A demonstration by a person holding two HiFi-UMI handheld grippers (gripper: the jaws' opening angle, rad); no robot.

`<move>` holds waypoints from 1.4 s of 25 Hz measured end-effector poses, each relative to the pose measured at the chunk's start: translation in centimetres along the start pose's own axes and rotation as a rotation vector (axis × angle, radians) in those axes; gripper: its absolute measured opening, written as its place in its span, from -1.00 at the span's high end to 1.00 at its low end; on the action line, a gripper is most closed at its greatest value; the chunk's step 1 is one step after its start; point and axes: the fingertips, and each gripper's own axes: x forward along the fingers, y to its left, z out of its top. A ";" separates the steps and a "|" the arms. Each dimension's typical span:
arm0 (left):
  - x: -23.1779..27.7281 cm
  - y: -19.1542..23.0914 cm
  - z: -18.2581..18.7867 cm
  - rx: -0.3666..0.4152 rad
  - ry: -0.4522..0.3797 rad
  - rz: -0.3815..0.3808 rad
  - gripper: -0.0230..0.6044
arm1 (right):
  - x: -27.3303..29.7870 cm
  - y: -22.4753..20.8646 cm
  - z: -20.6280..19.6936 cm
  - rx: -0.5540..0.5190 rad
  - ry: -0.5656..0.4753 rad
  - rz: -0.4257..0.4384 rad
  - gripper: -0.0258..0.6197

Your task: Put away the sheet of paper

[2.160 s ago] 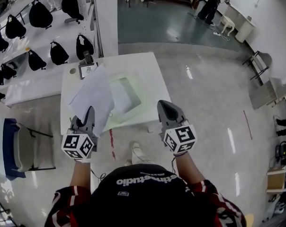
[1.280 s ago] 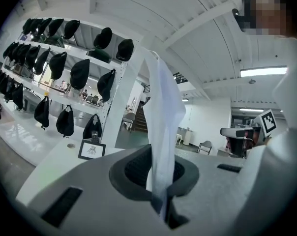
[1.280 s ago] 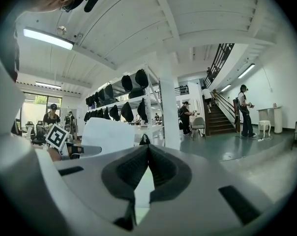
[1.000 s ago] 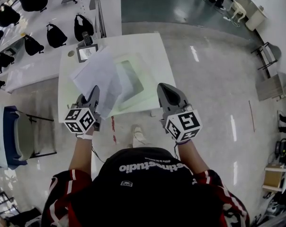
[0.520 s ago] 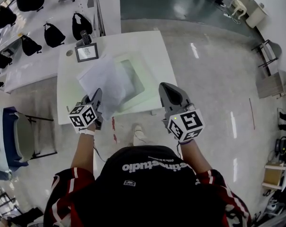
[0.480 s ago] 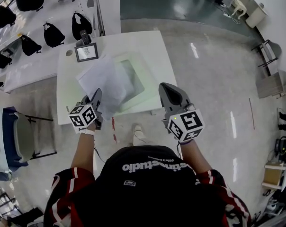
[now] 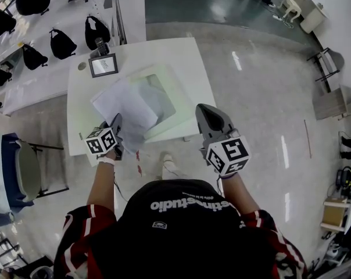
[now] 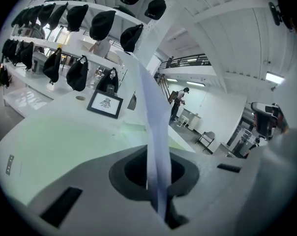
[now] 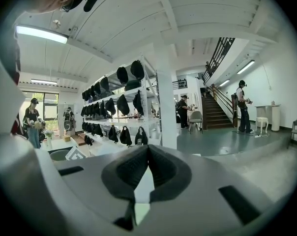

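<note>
A white sheet of paper hangs over the white table, with its near corner pinched in my left gripper. The sheet's far part lies across a pale green folder on the table's middle. In the left gripper view the paper rises edge-on out of the left gripper, whose jaws are shut on it. My right gripper hovers off the table's near right corner, shut, with nothing in it. Its tips meet in the right gripper view.
A framed picture and a small round object stand at the table's far left. White shelves with black bags run along the left. A chair stands on the left floor. People stand far off by the stairs.
My left gripper has drawn back toward the near table edge with the paper, and the sheet has sunk lower over the green folder. The right gripper has hardly moved.
</note>
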 end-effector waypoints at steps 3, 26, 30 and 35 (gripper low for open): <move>0.5 0.6 -0.8 -0.049 0.019 0.002 0.91 | 0.0 -0.2 -0.2 0.003 0.004 -0.003 0.92; 4.5 3.6 -4.0 -0.103 0.163 0.105 0.91 | 1.3 -1.6 -0.7 0.011 0.027 -0.010 0.92; 5.4 3.8 -4.0 -0.113 0.173 0.104 0.91 | 1.4 -2.0 -0.6 0.010 0.028 -0.017 0.92; 6.4 3.3 -4.3 -0.107 0.195 0.118 0.91 | 1.1 -2.7 -0.5 0.012 0.027 -0.027 0.92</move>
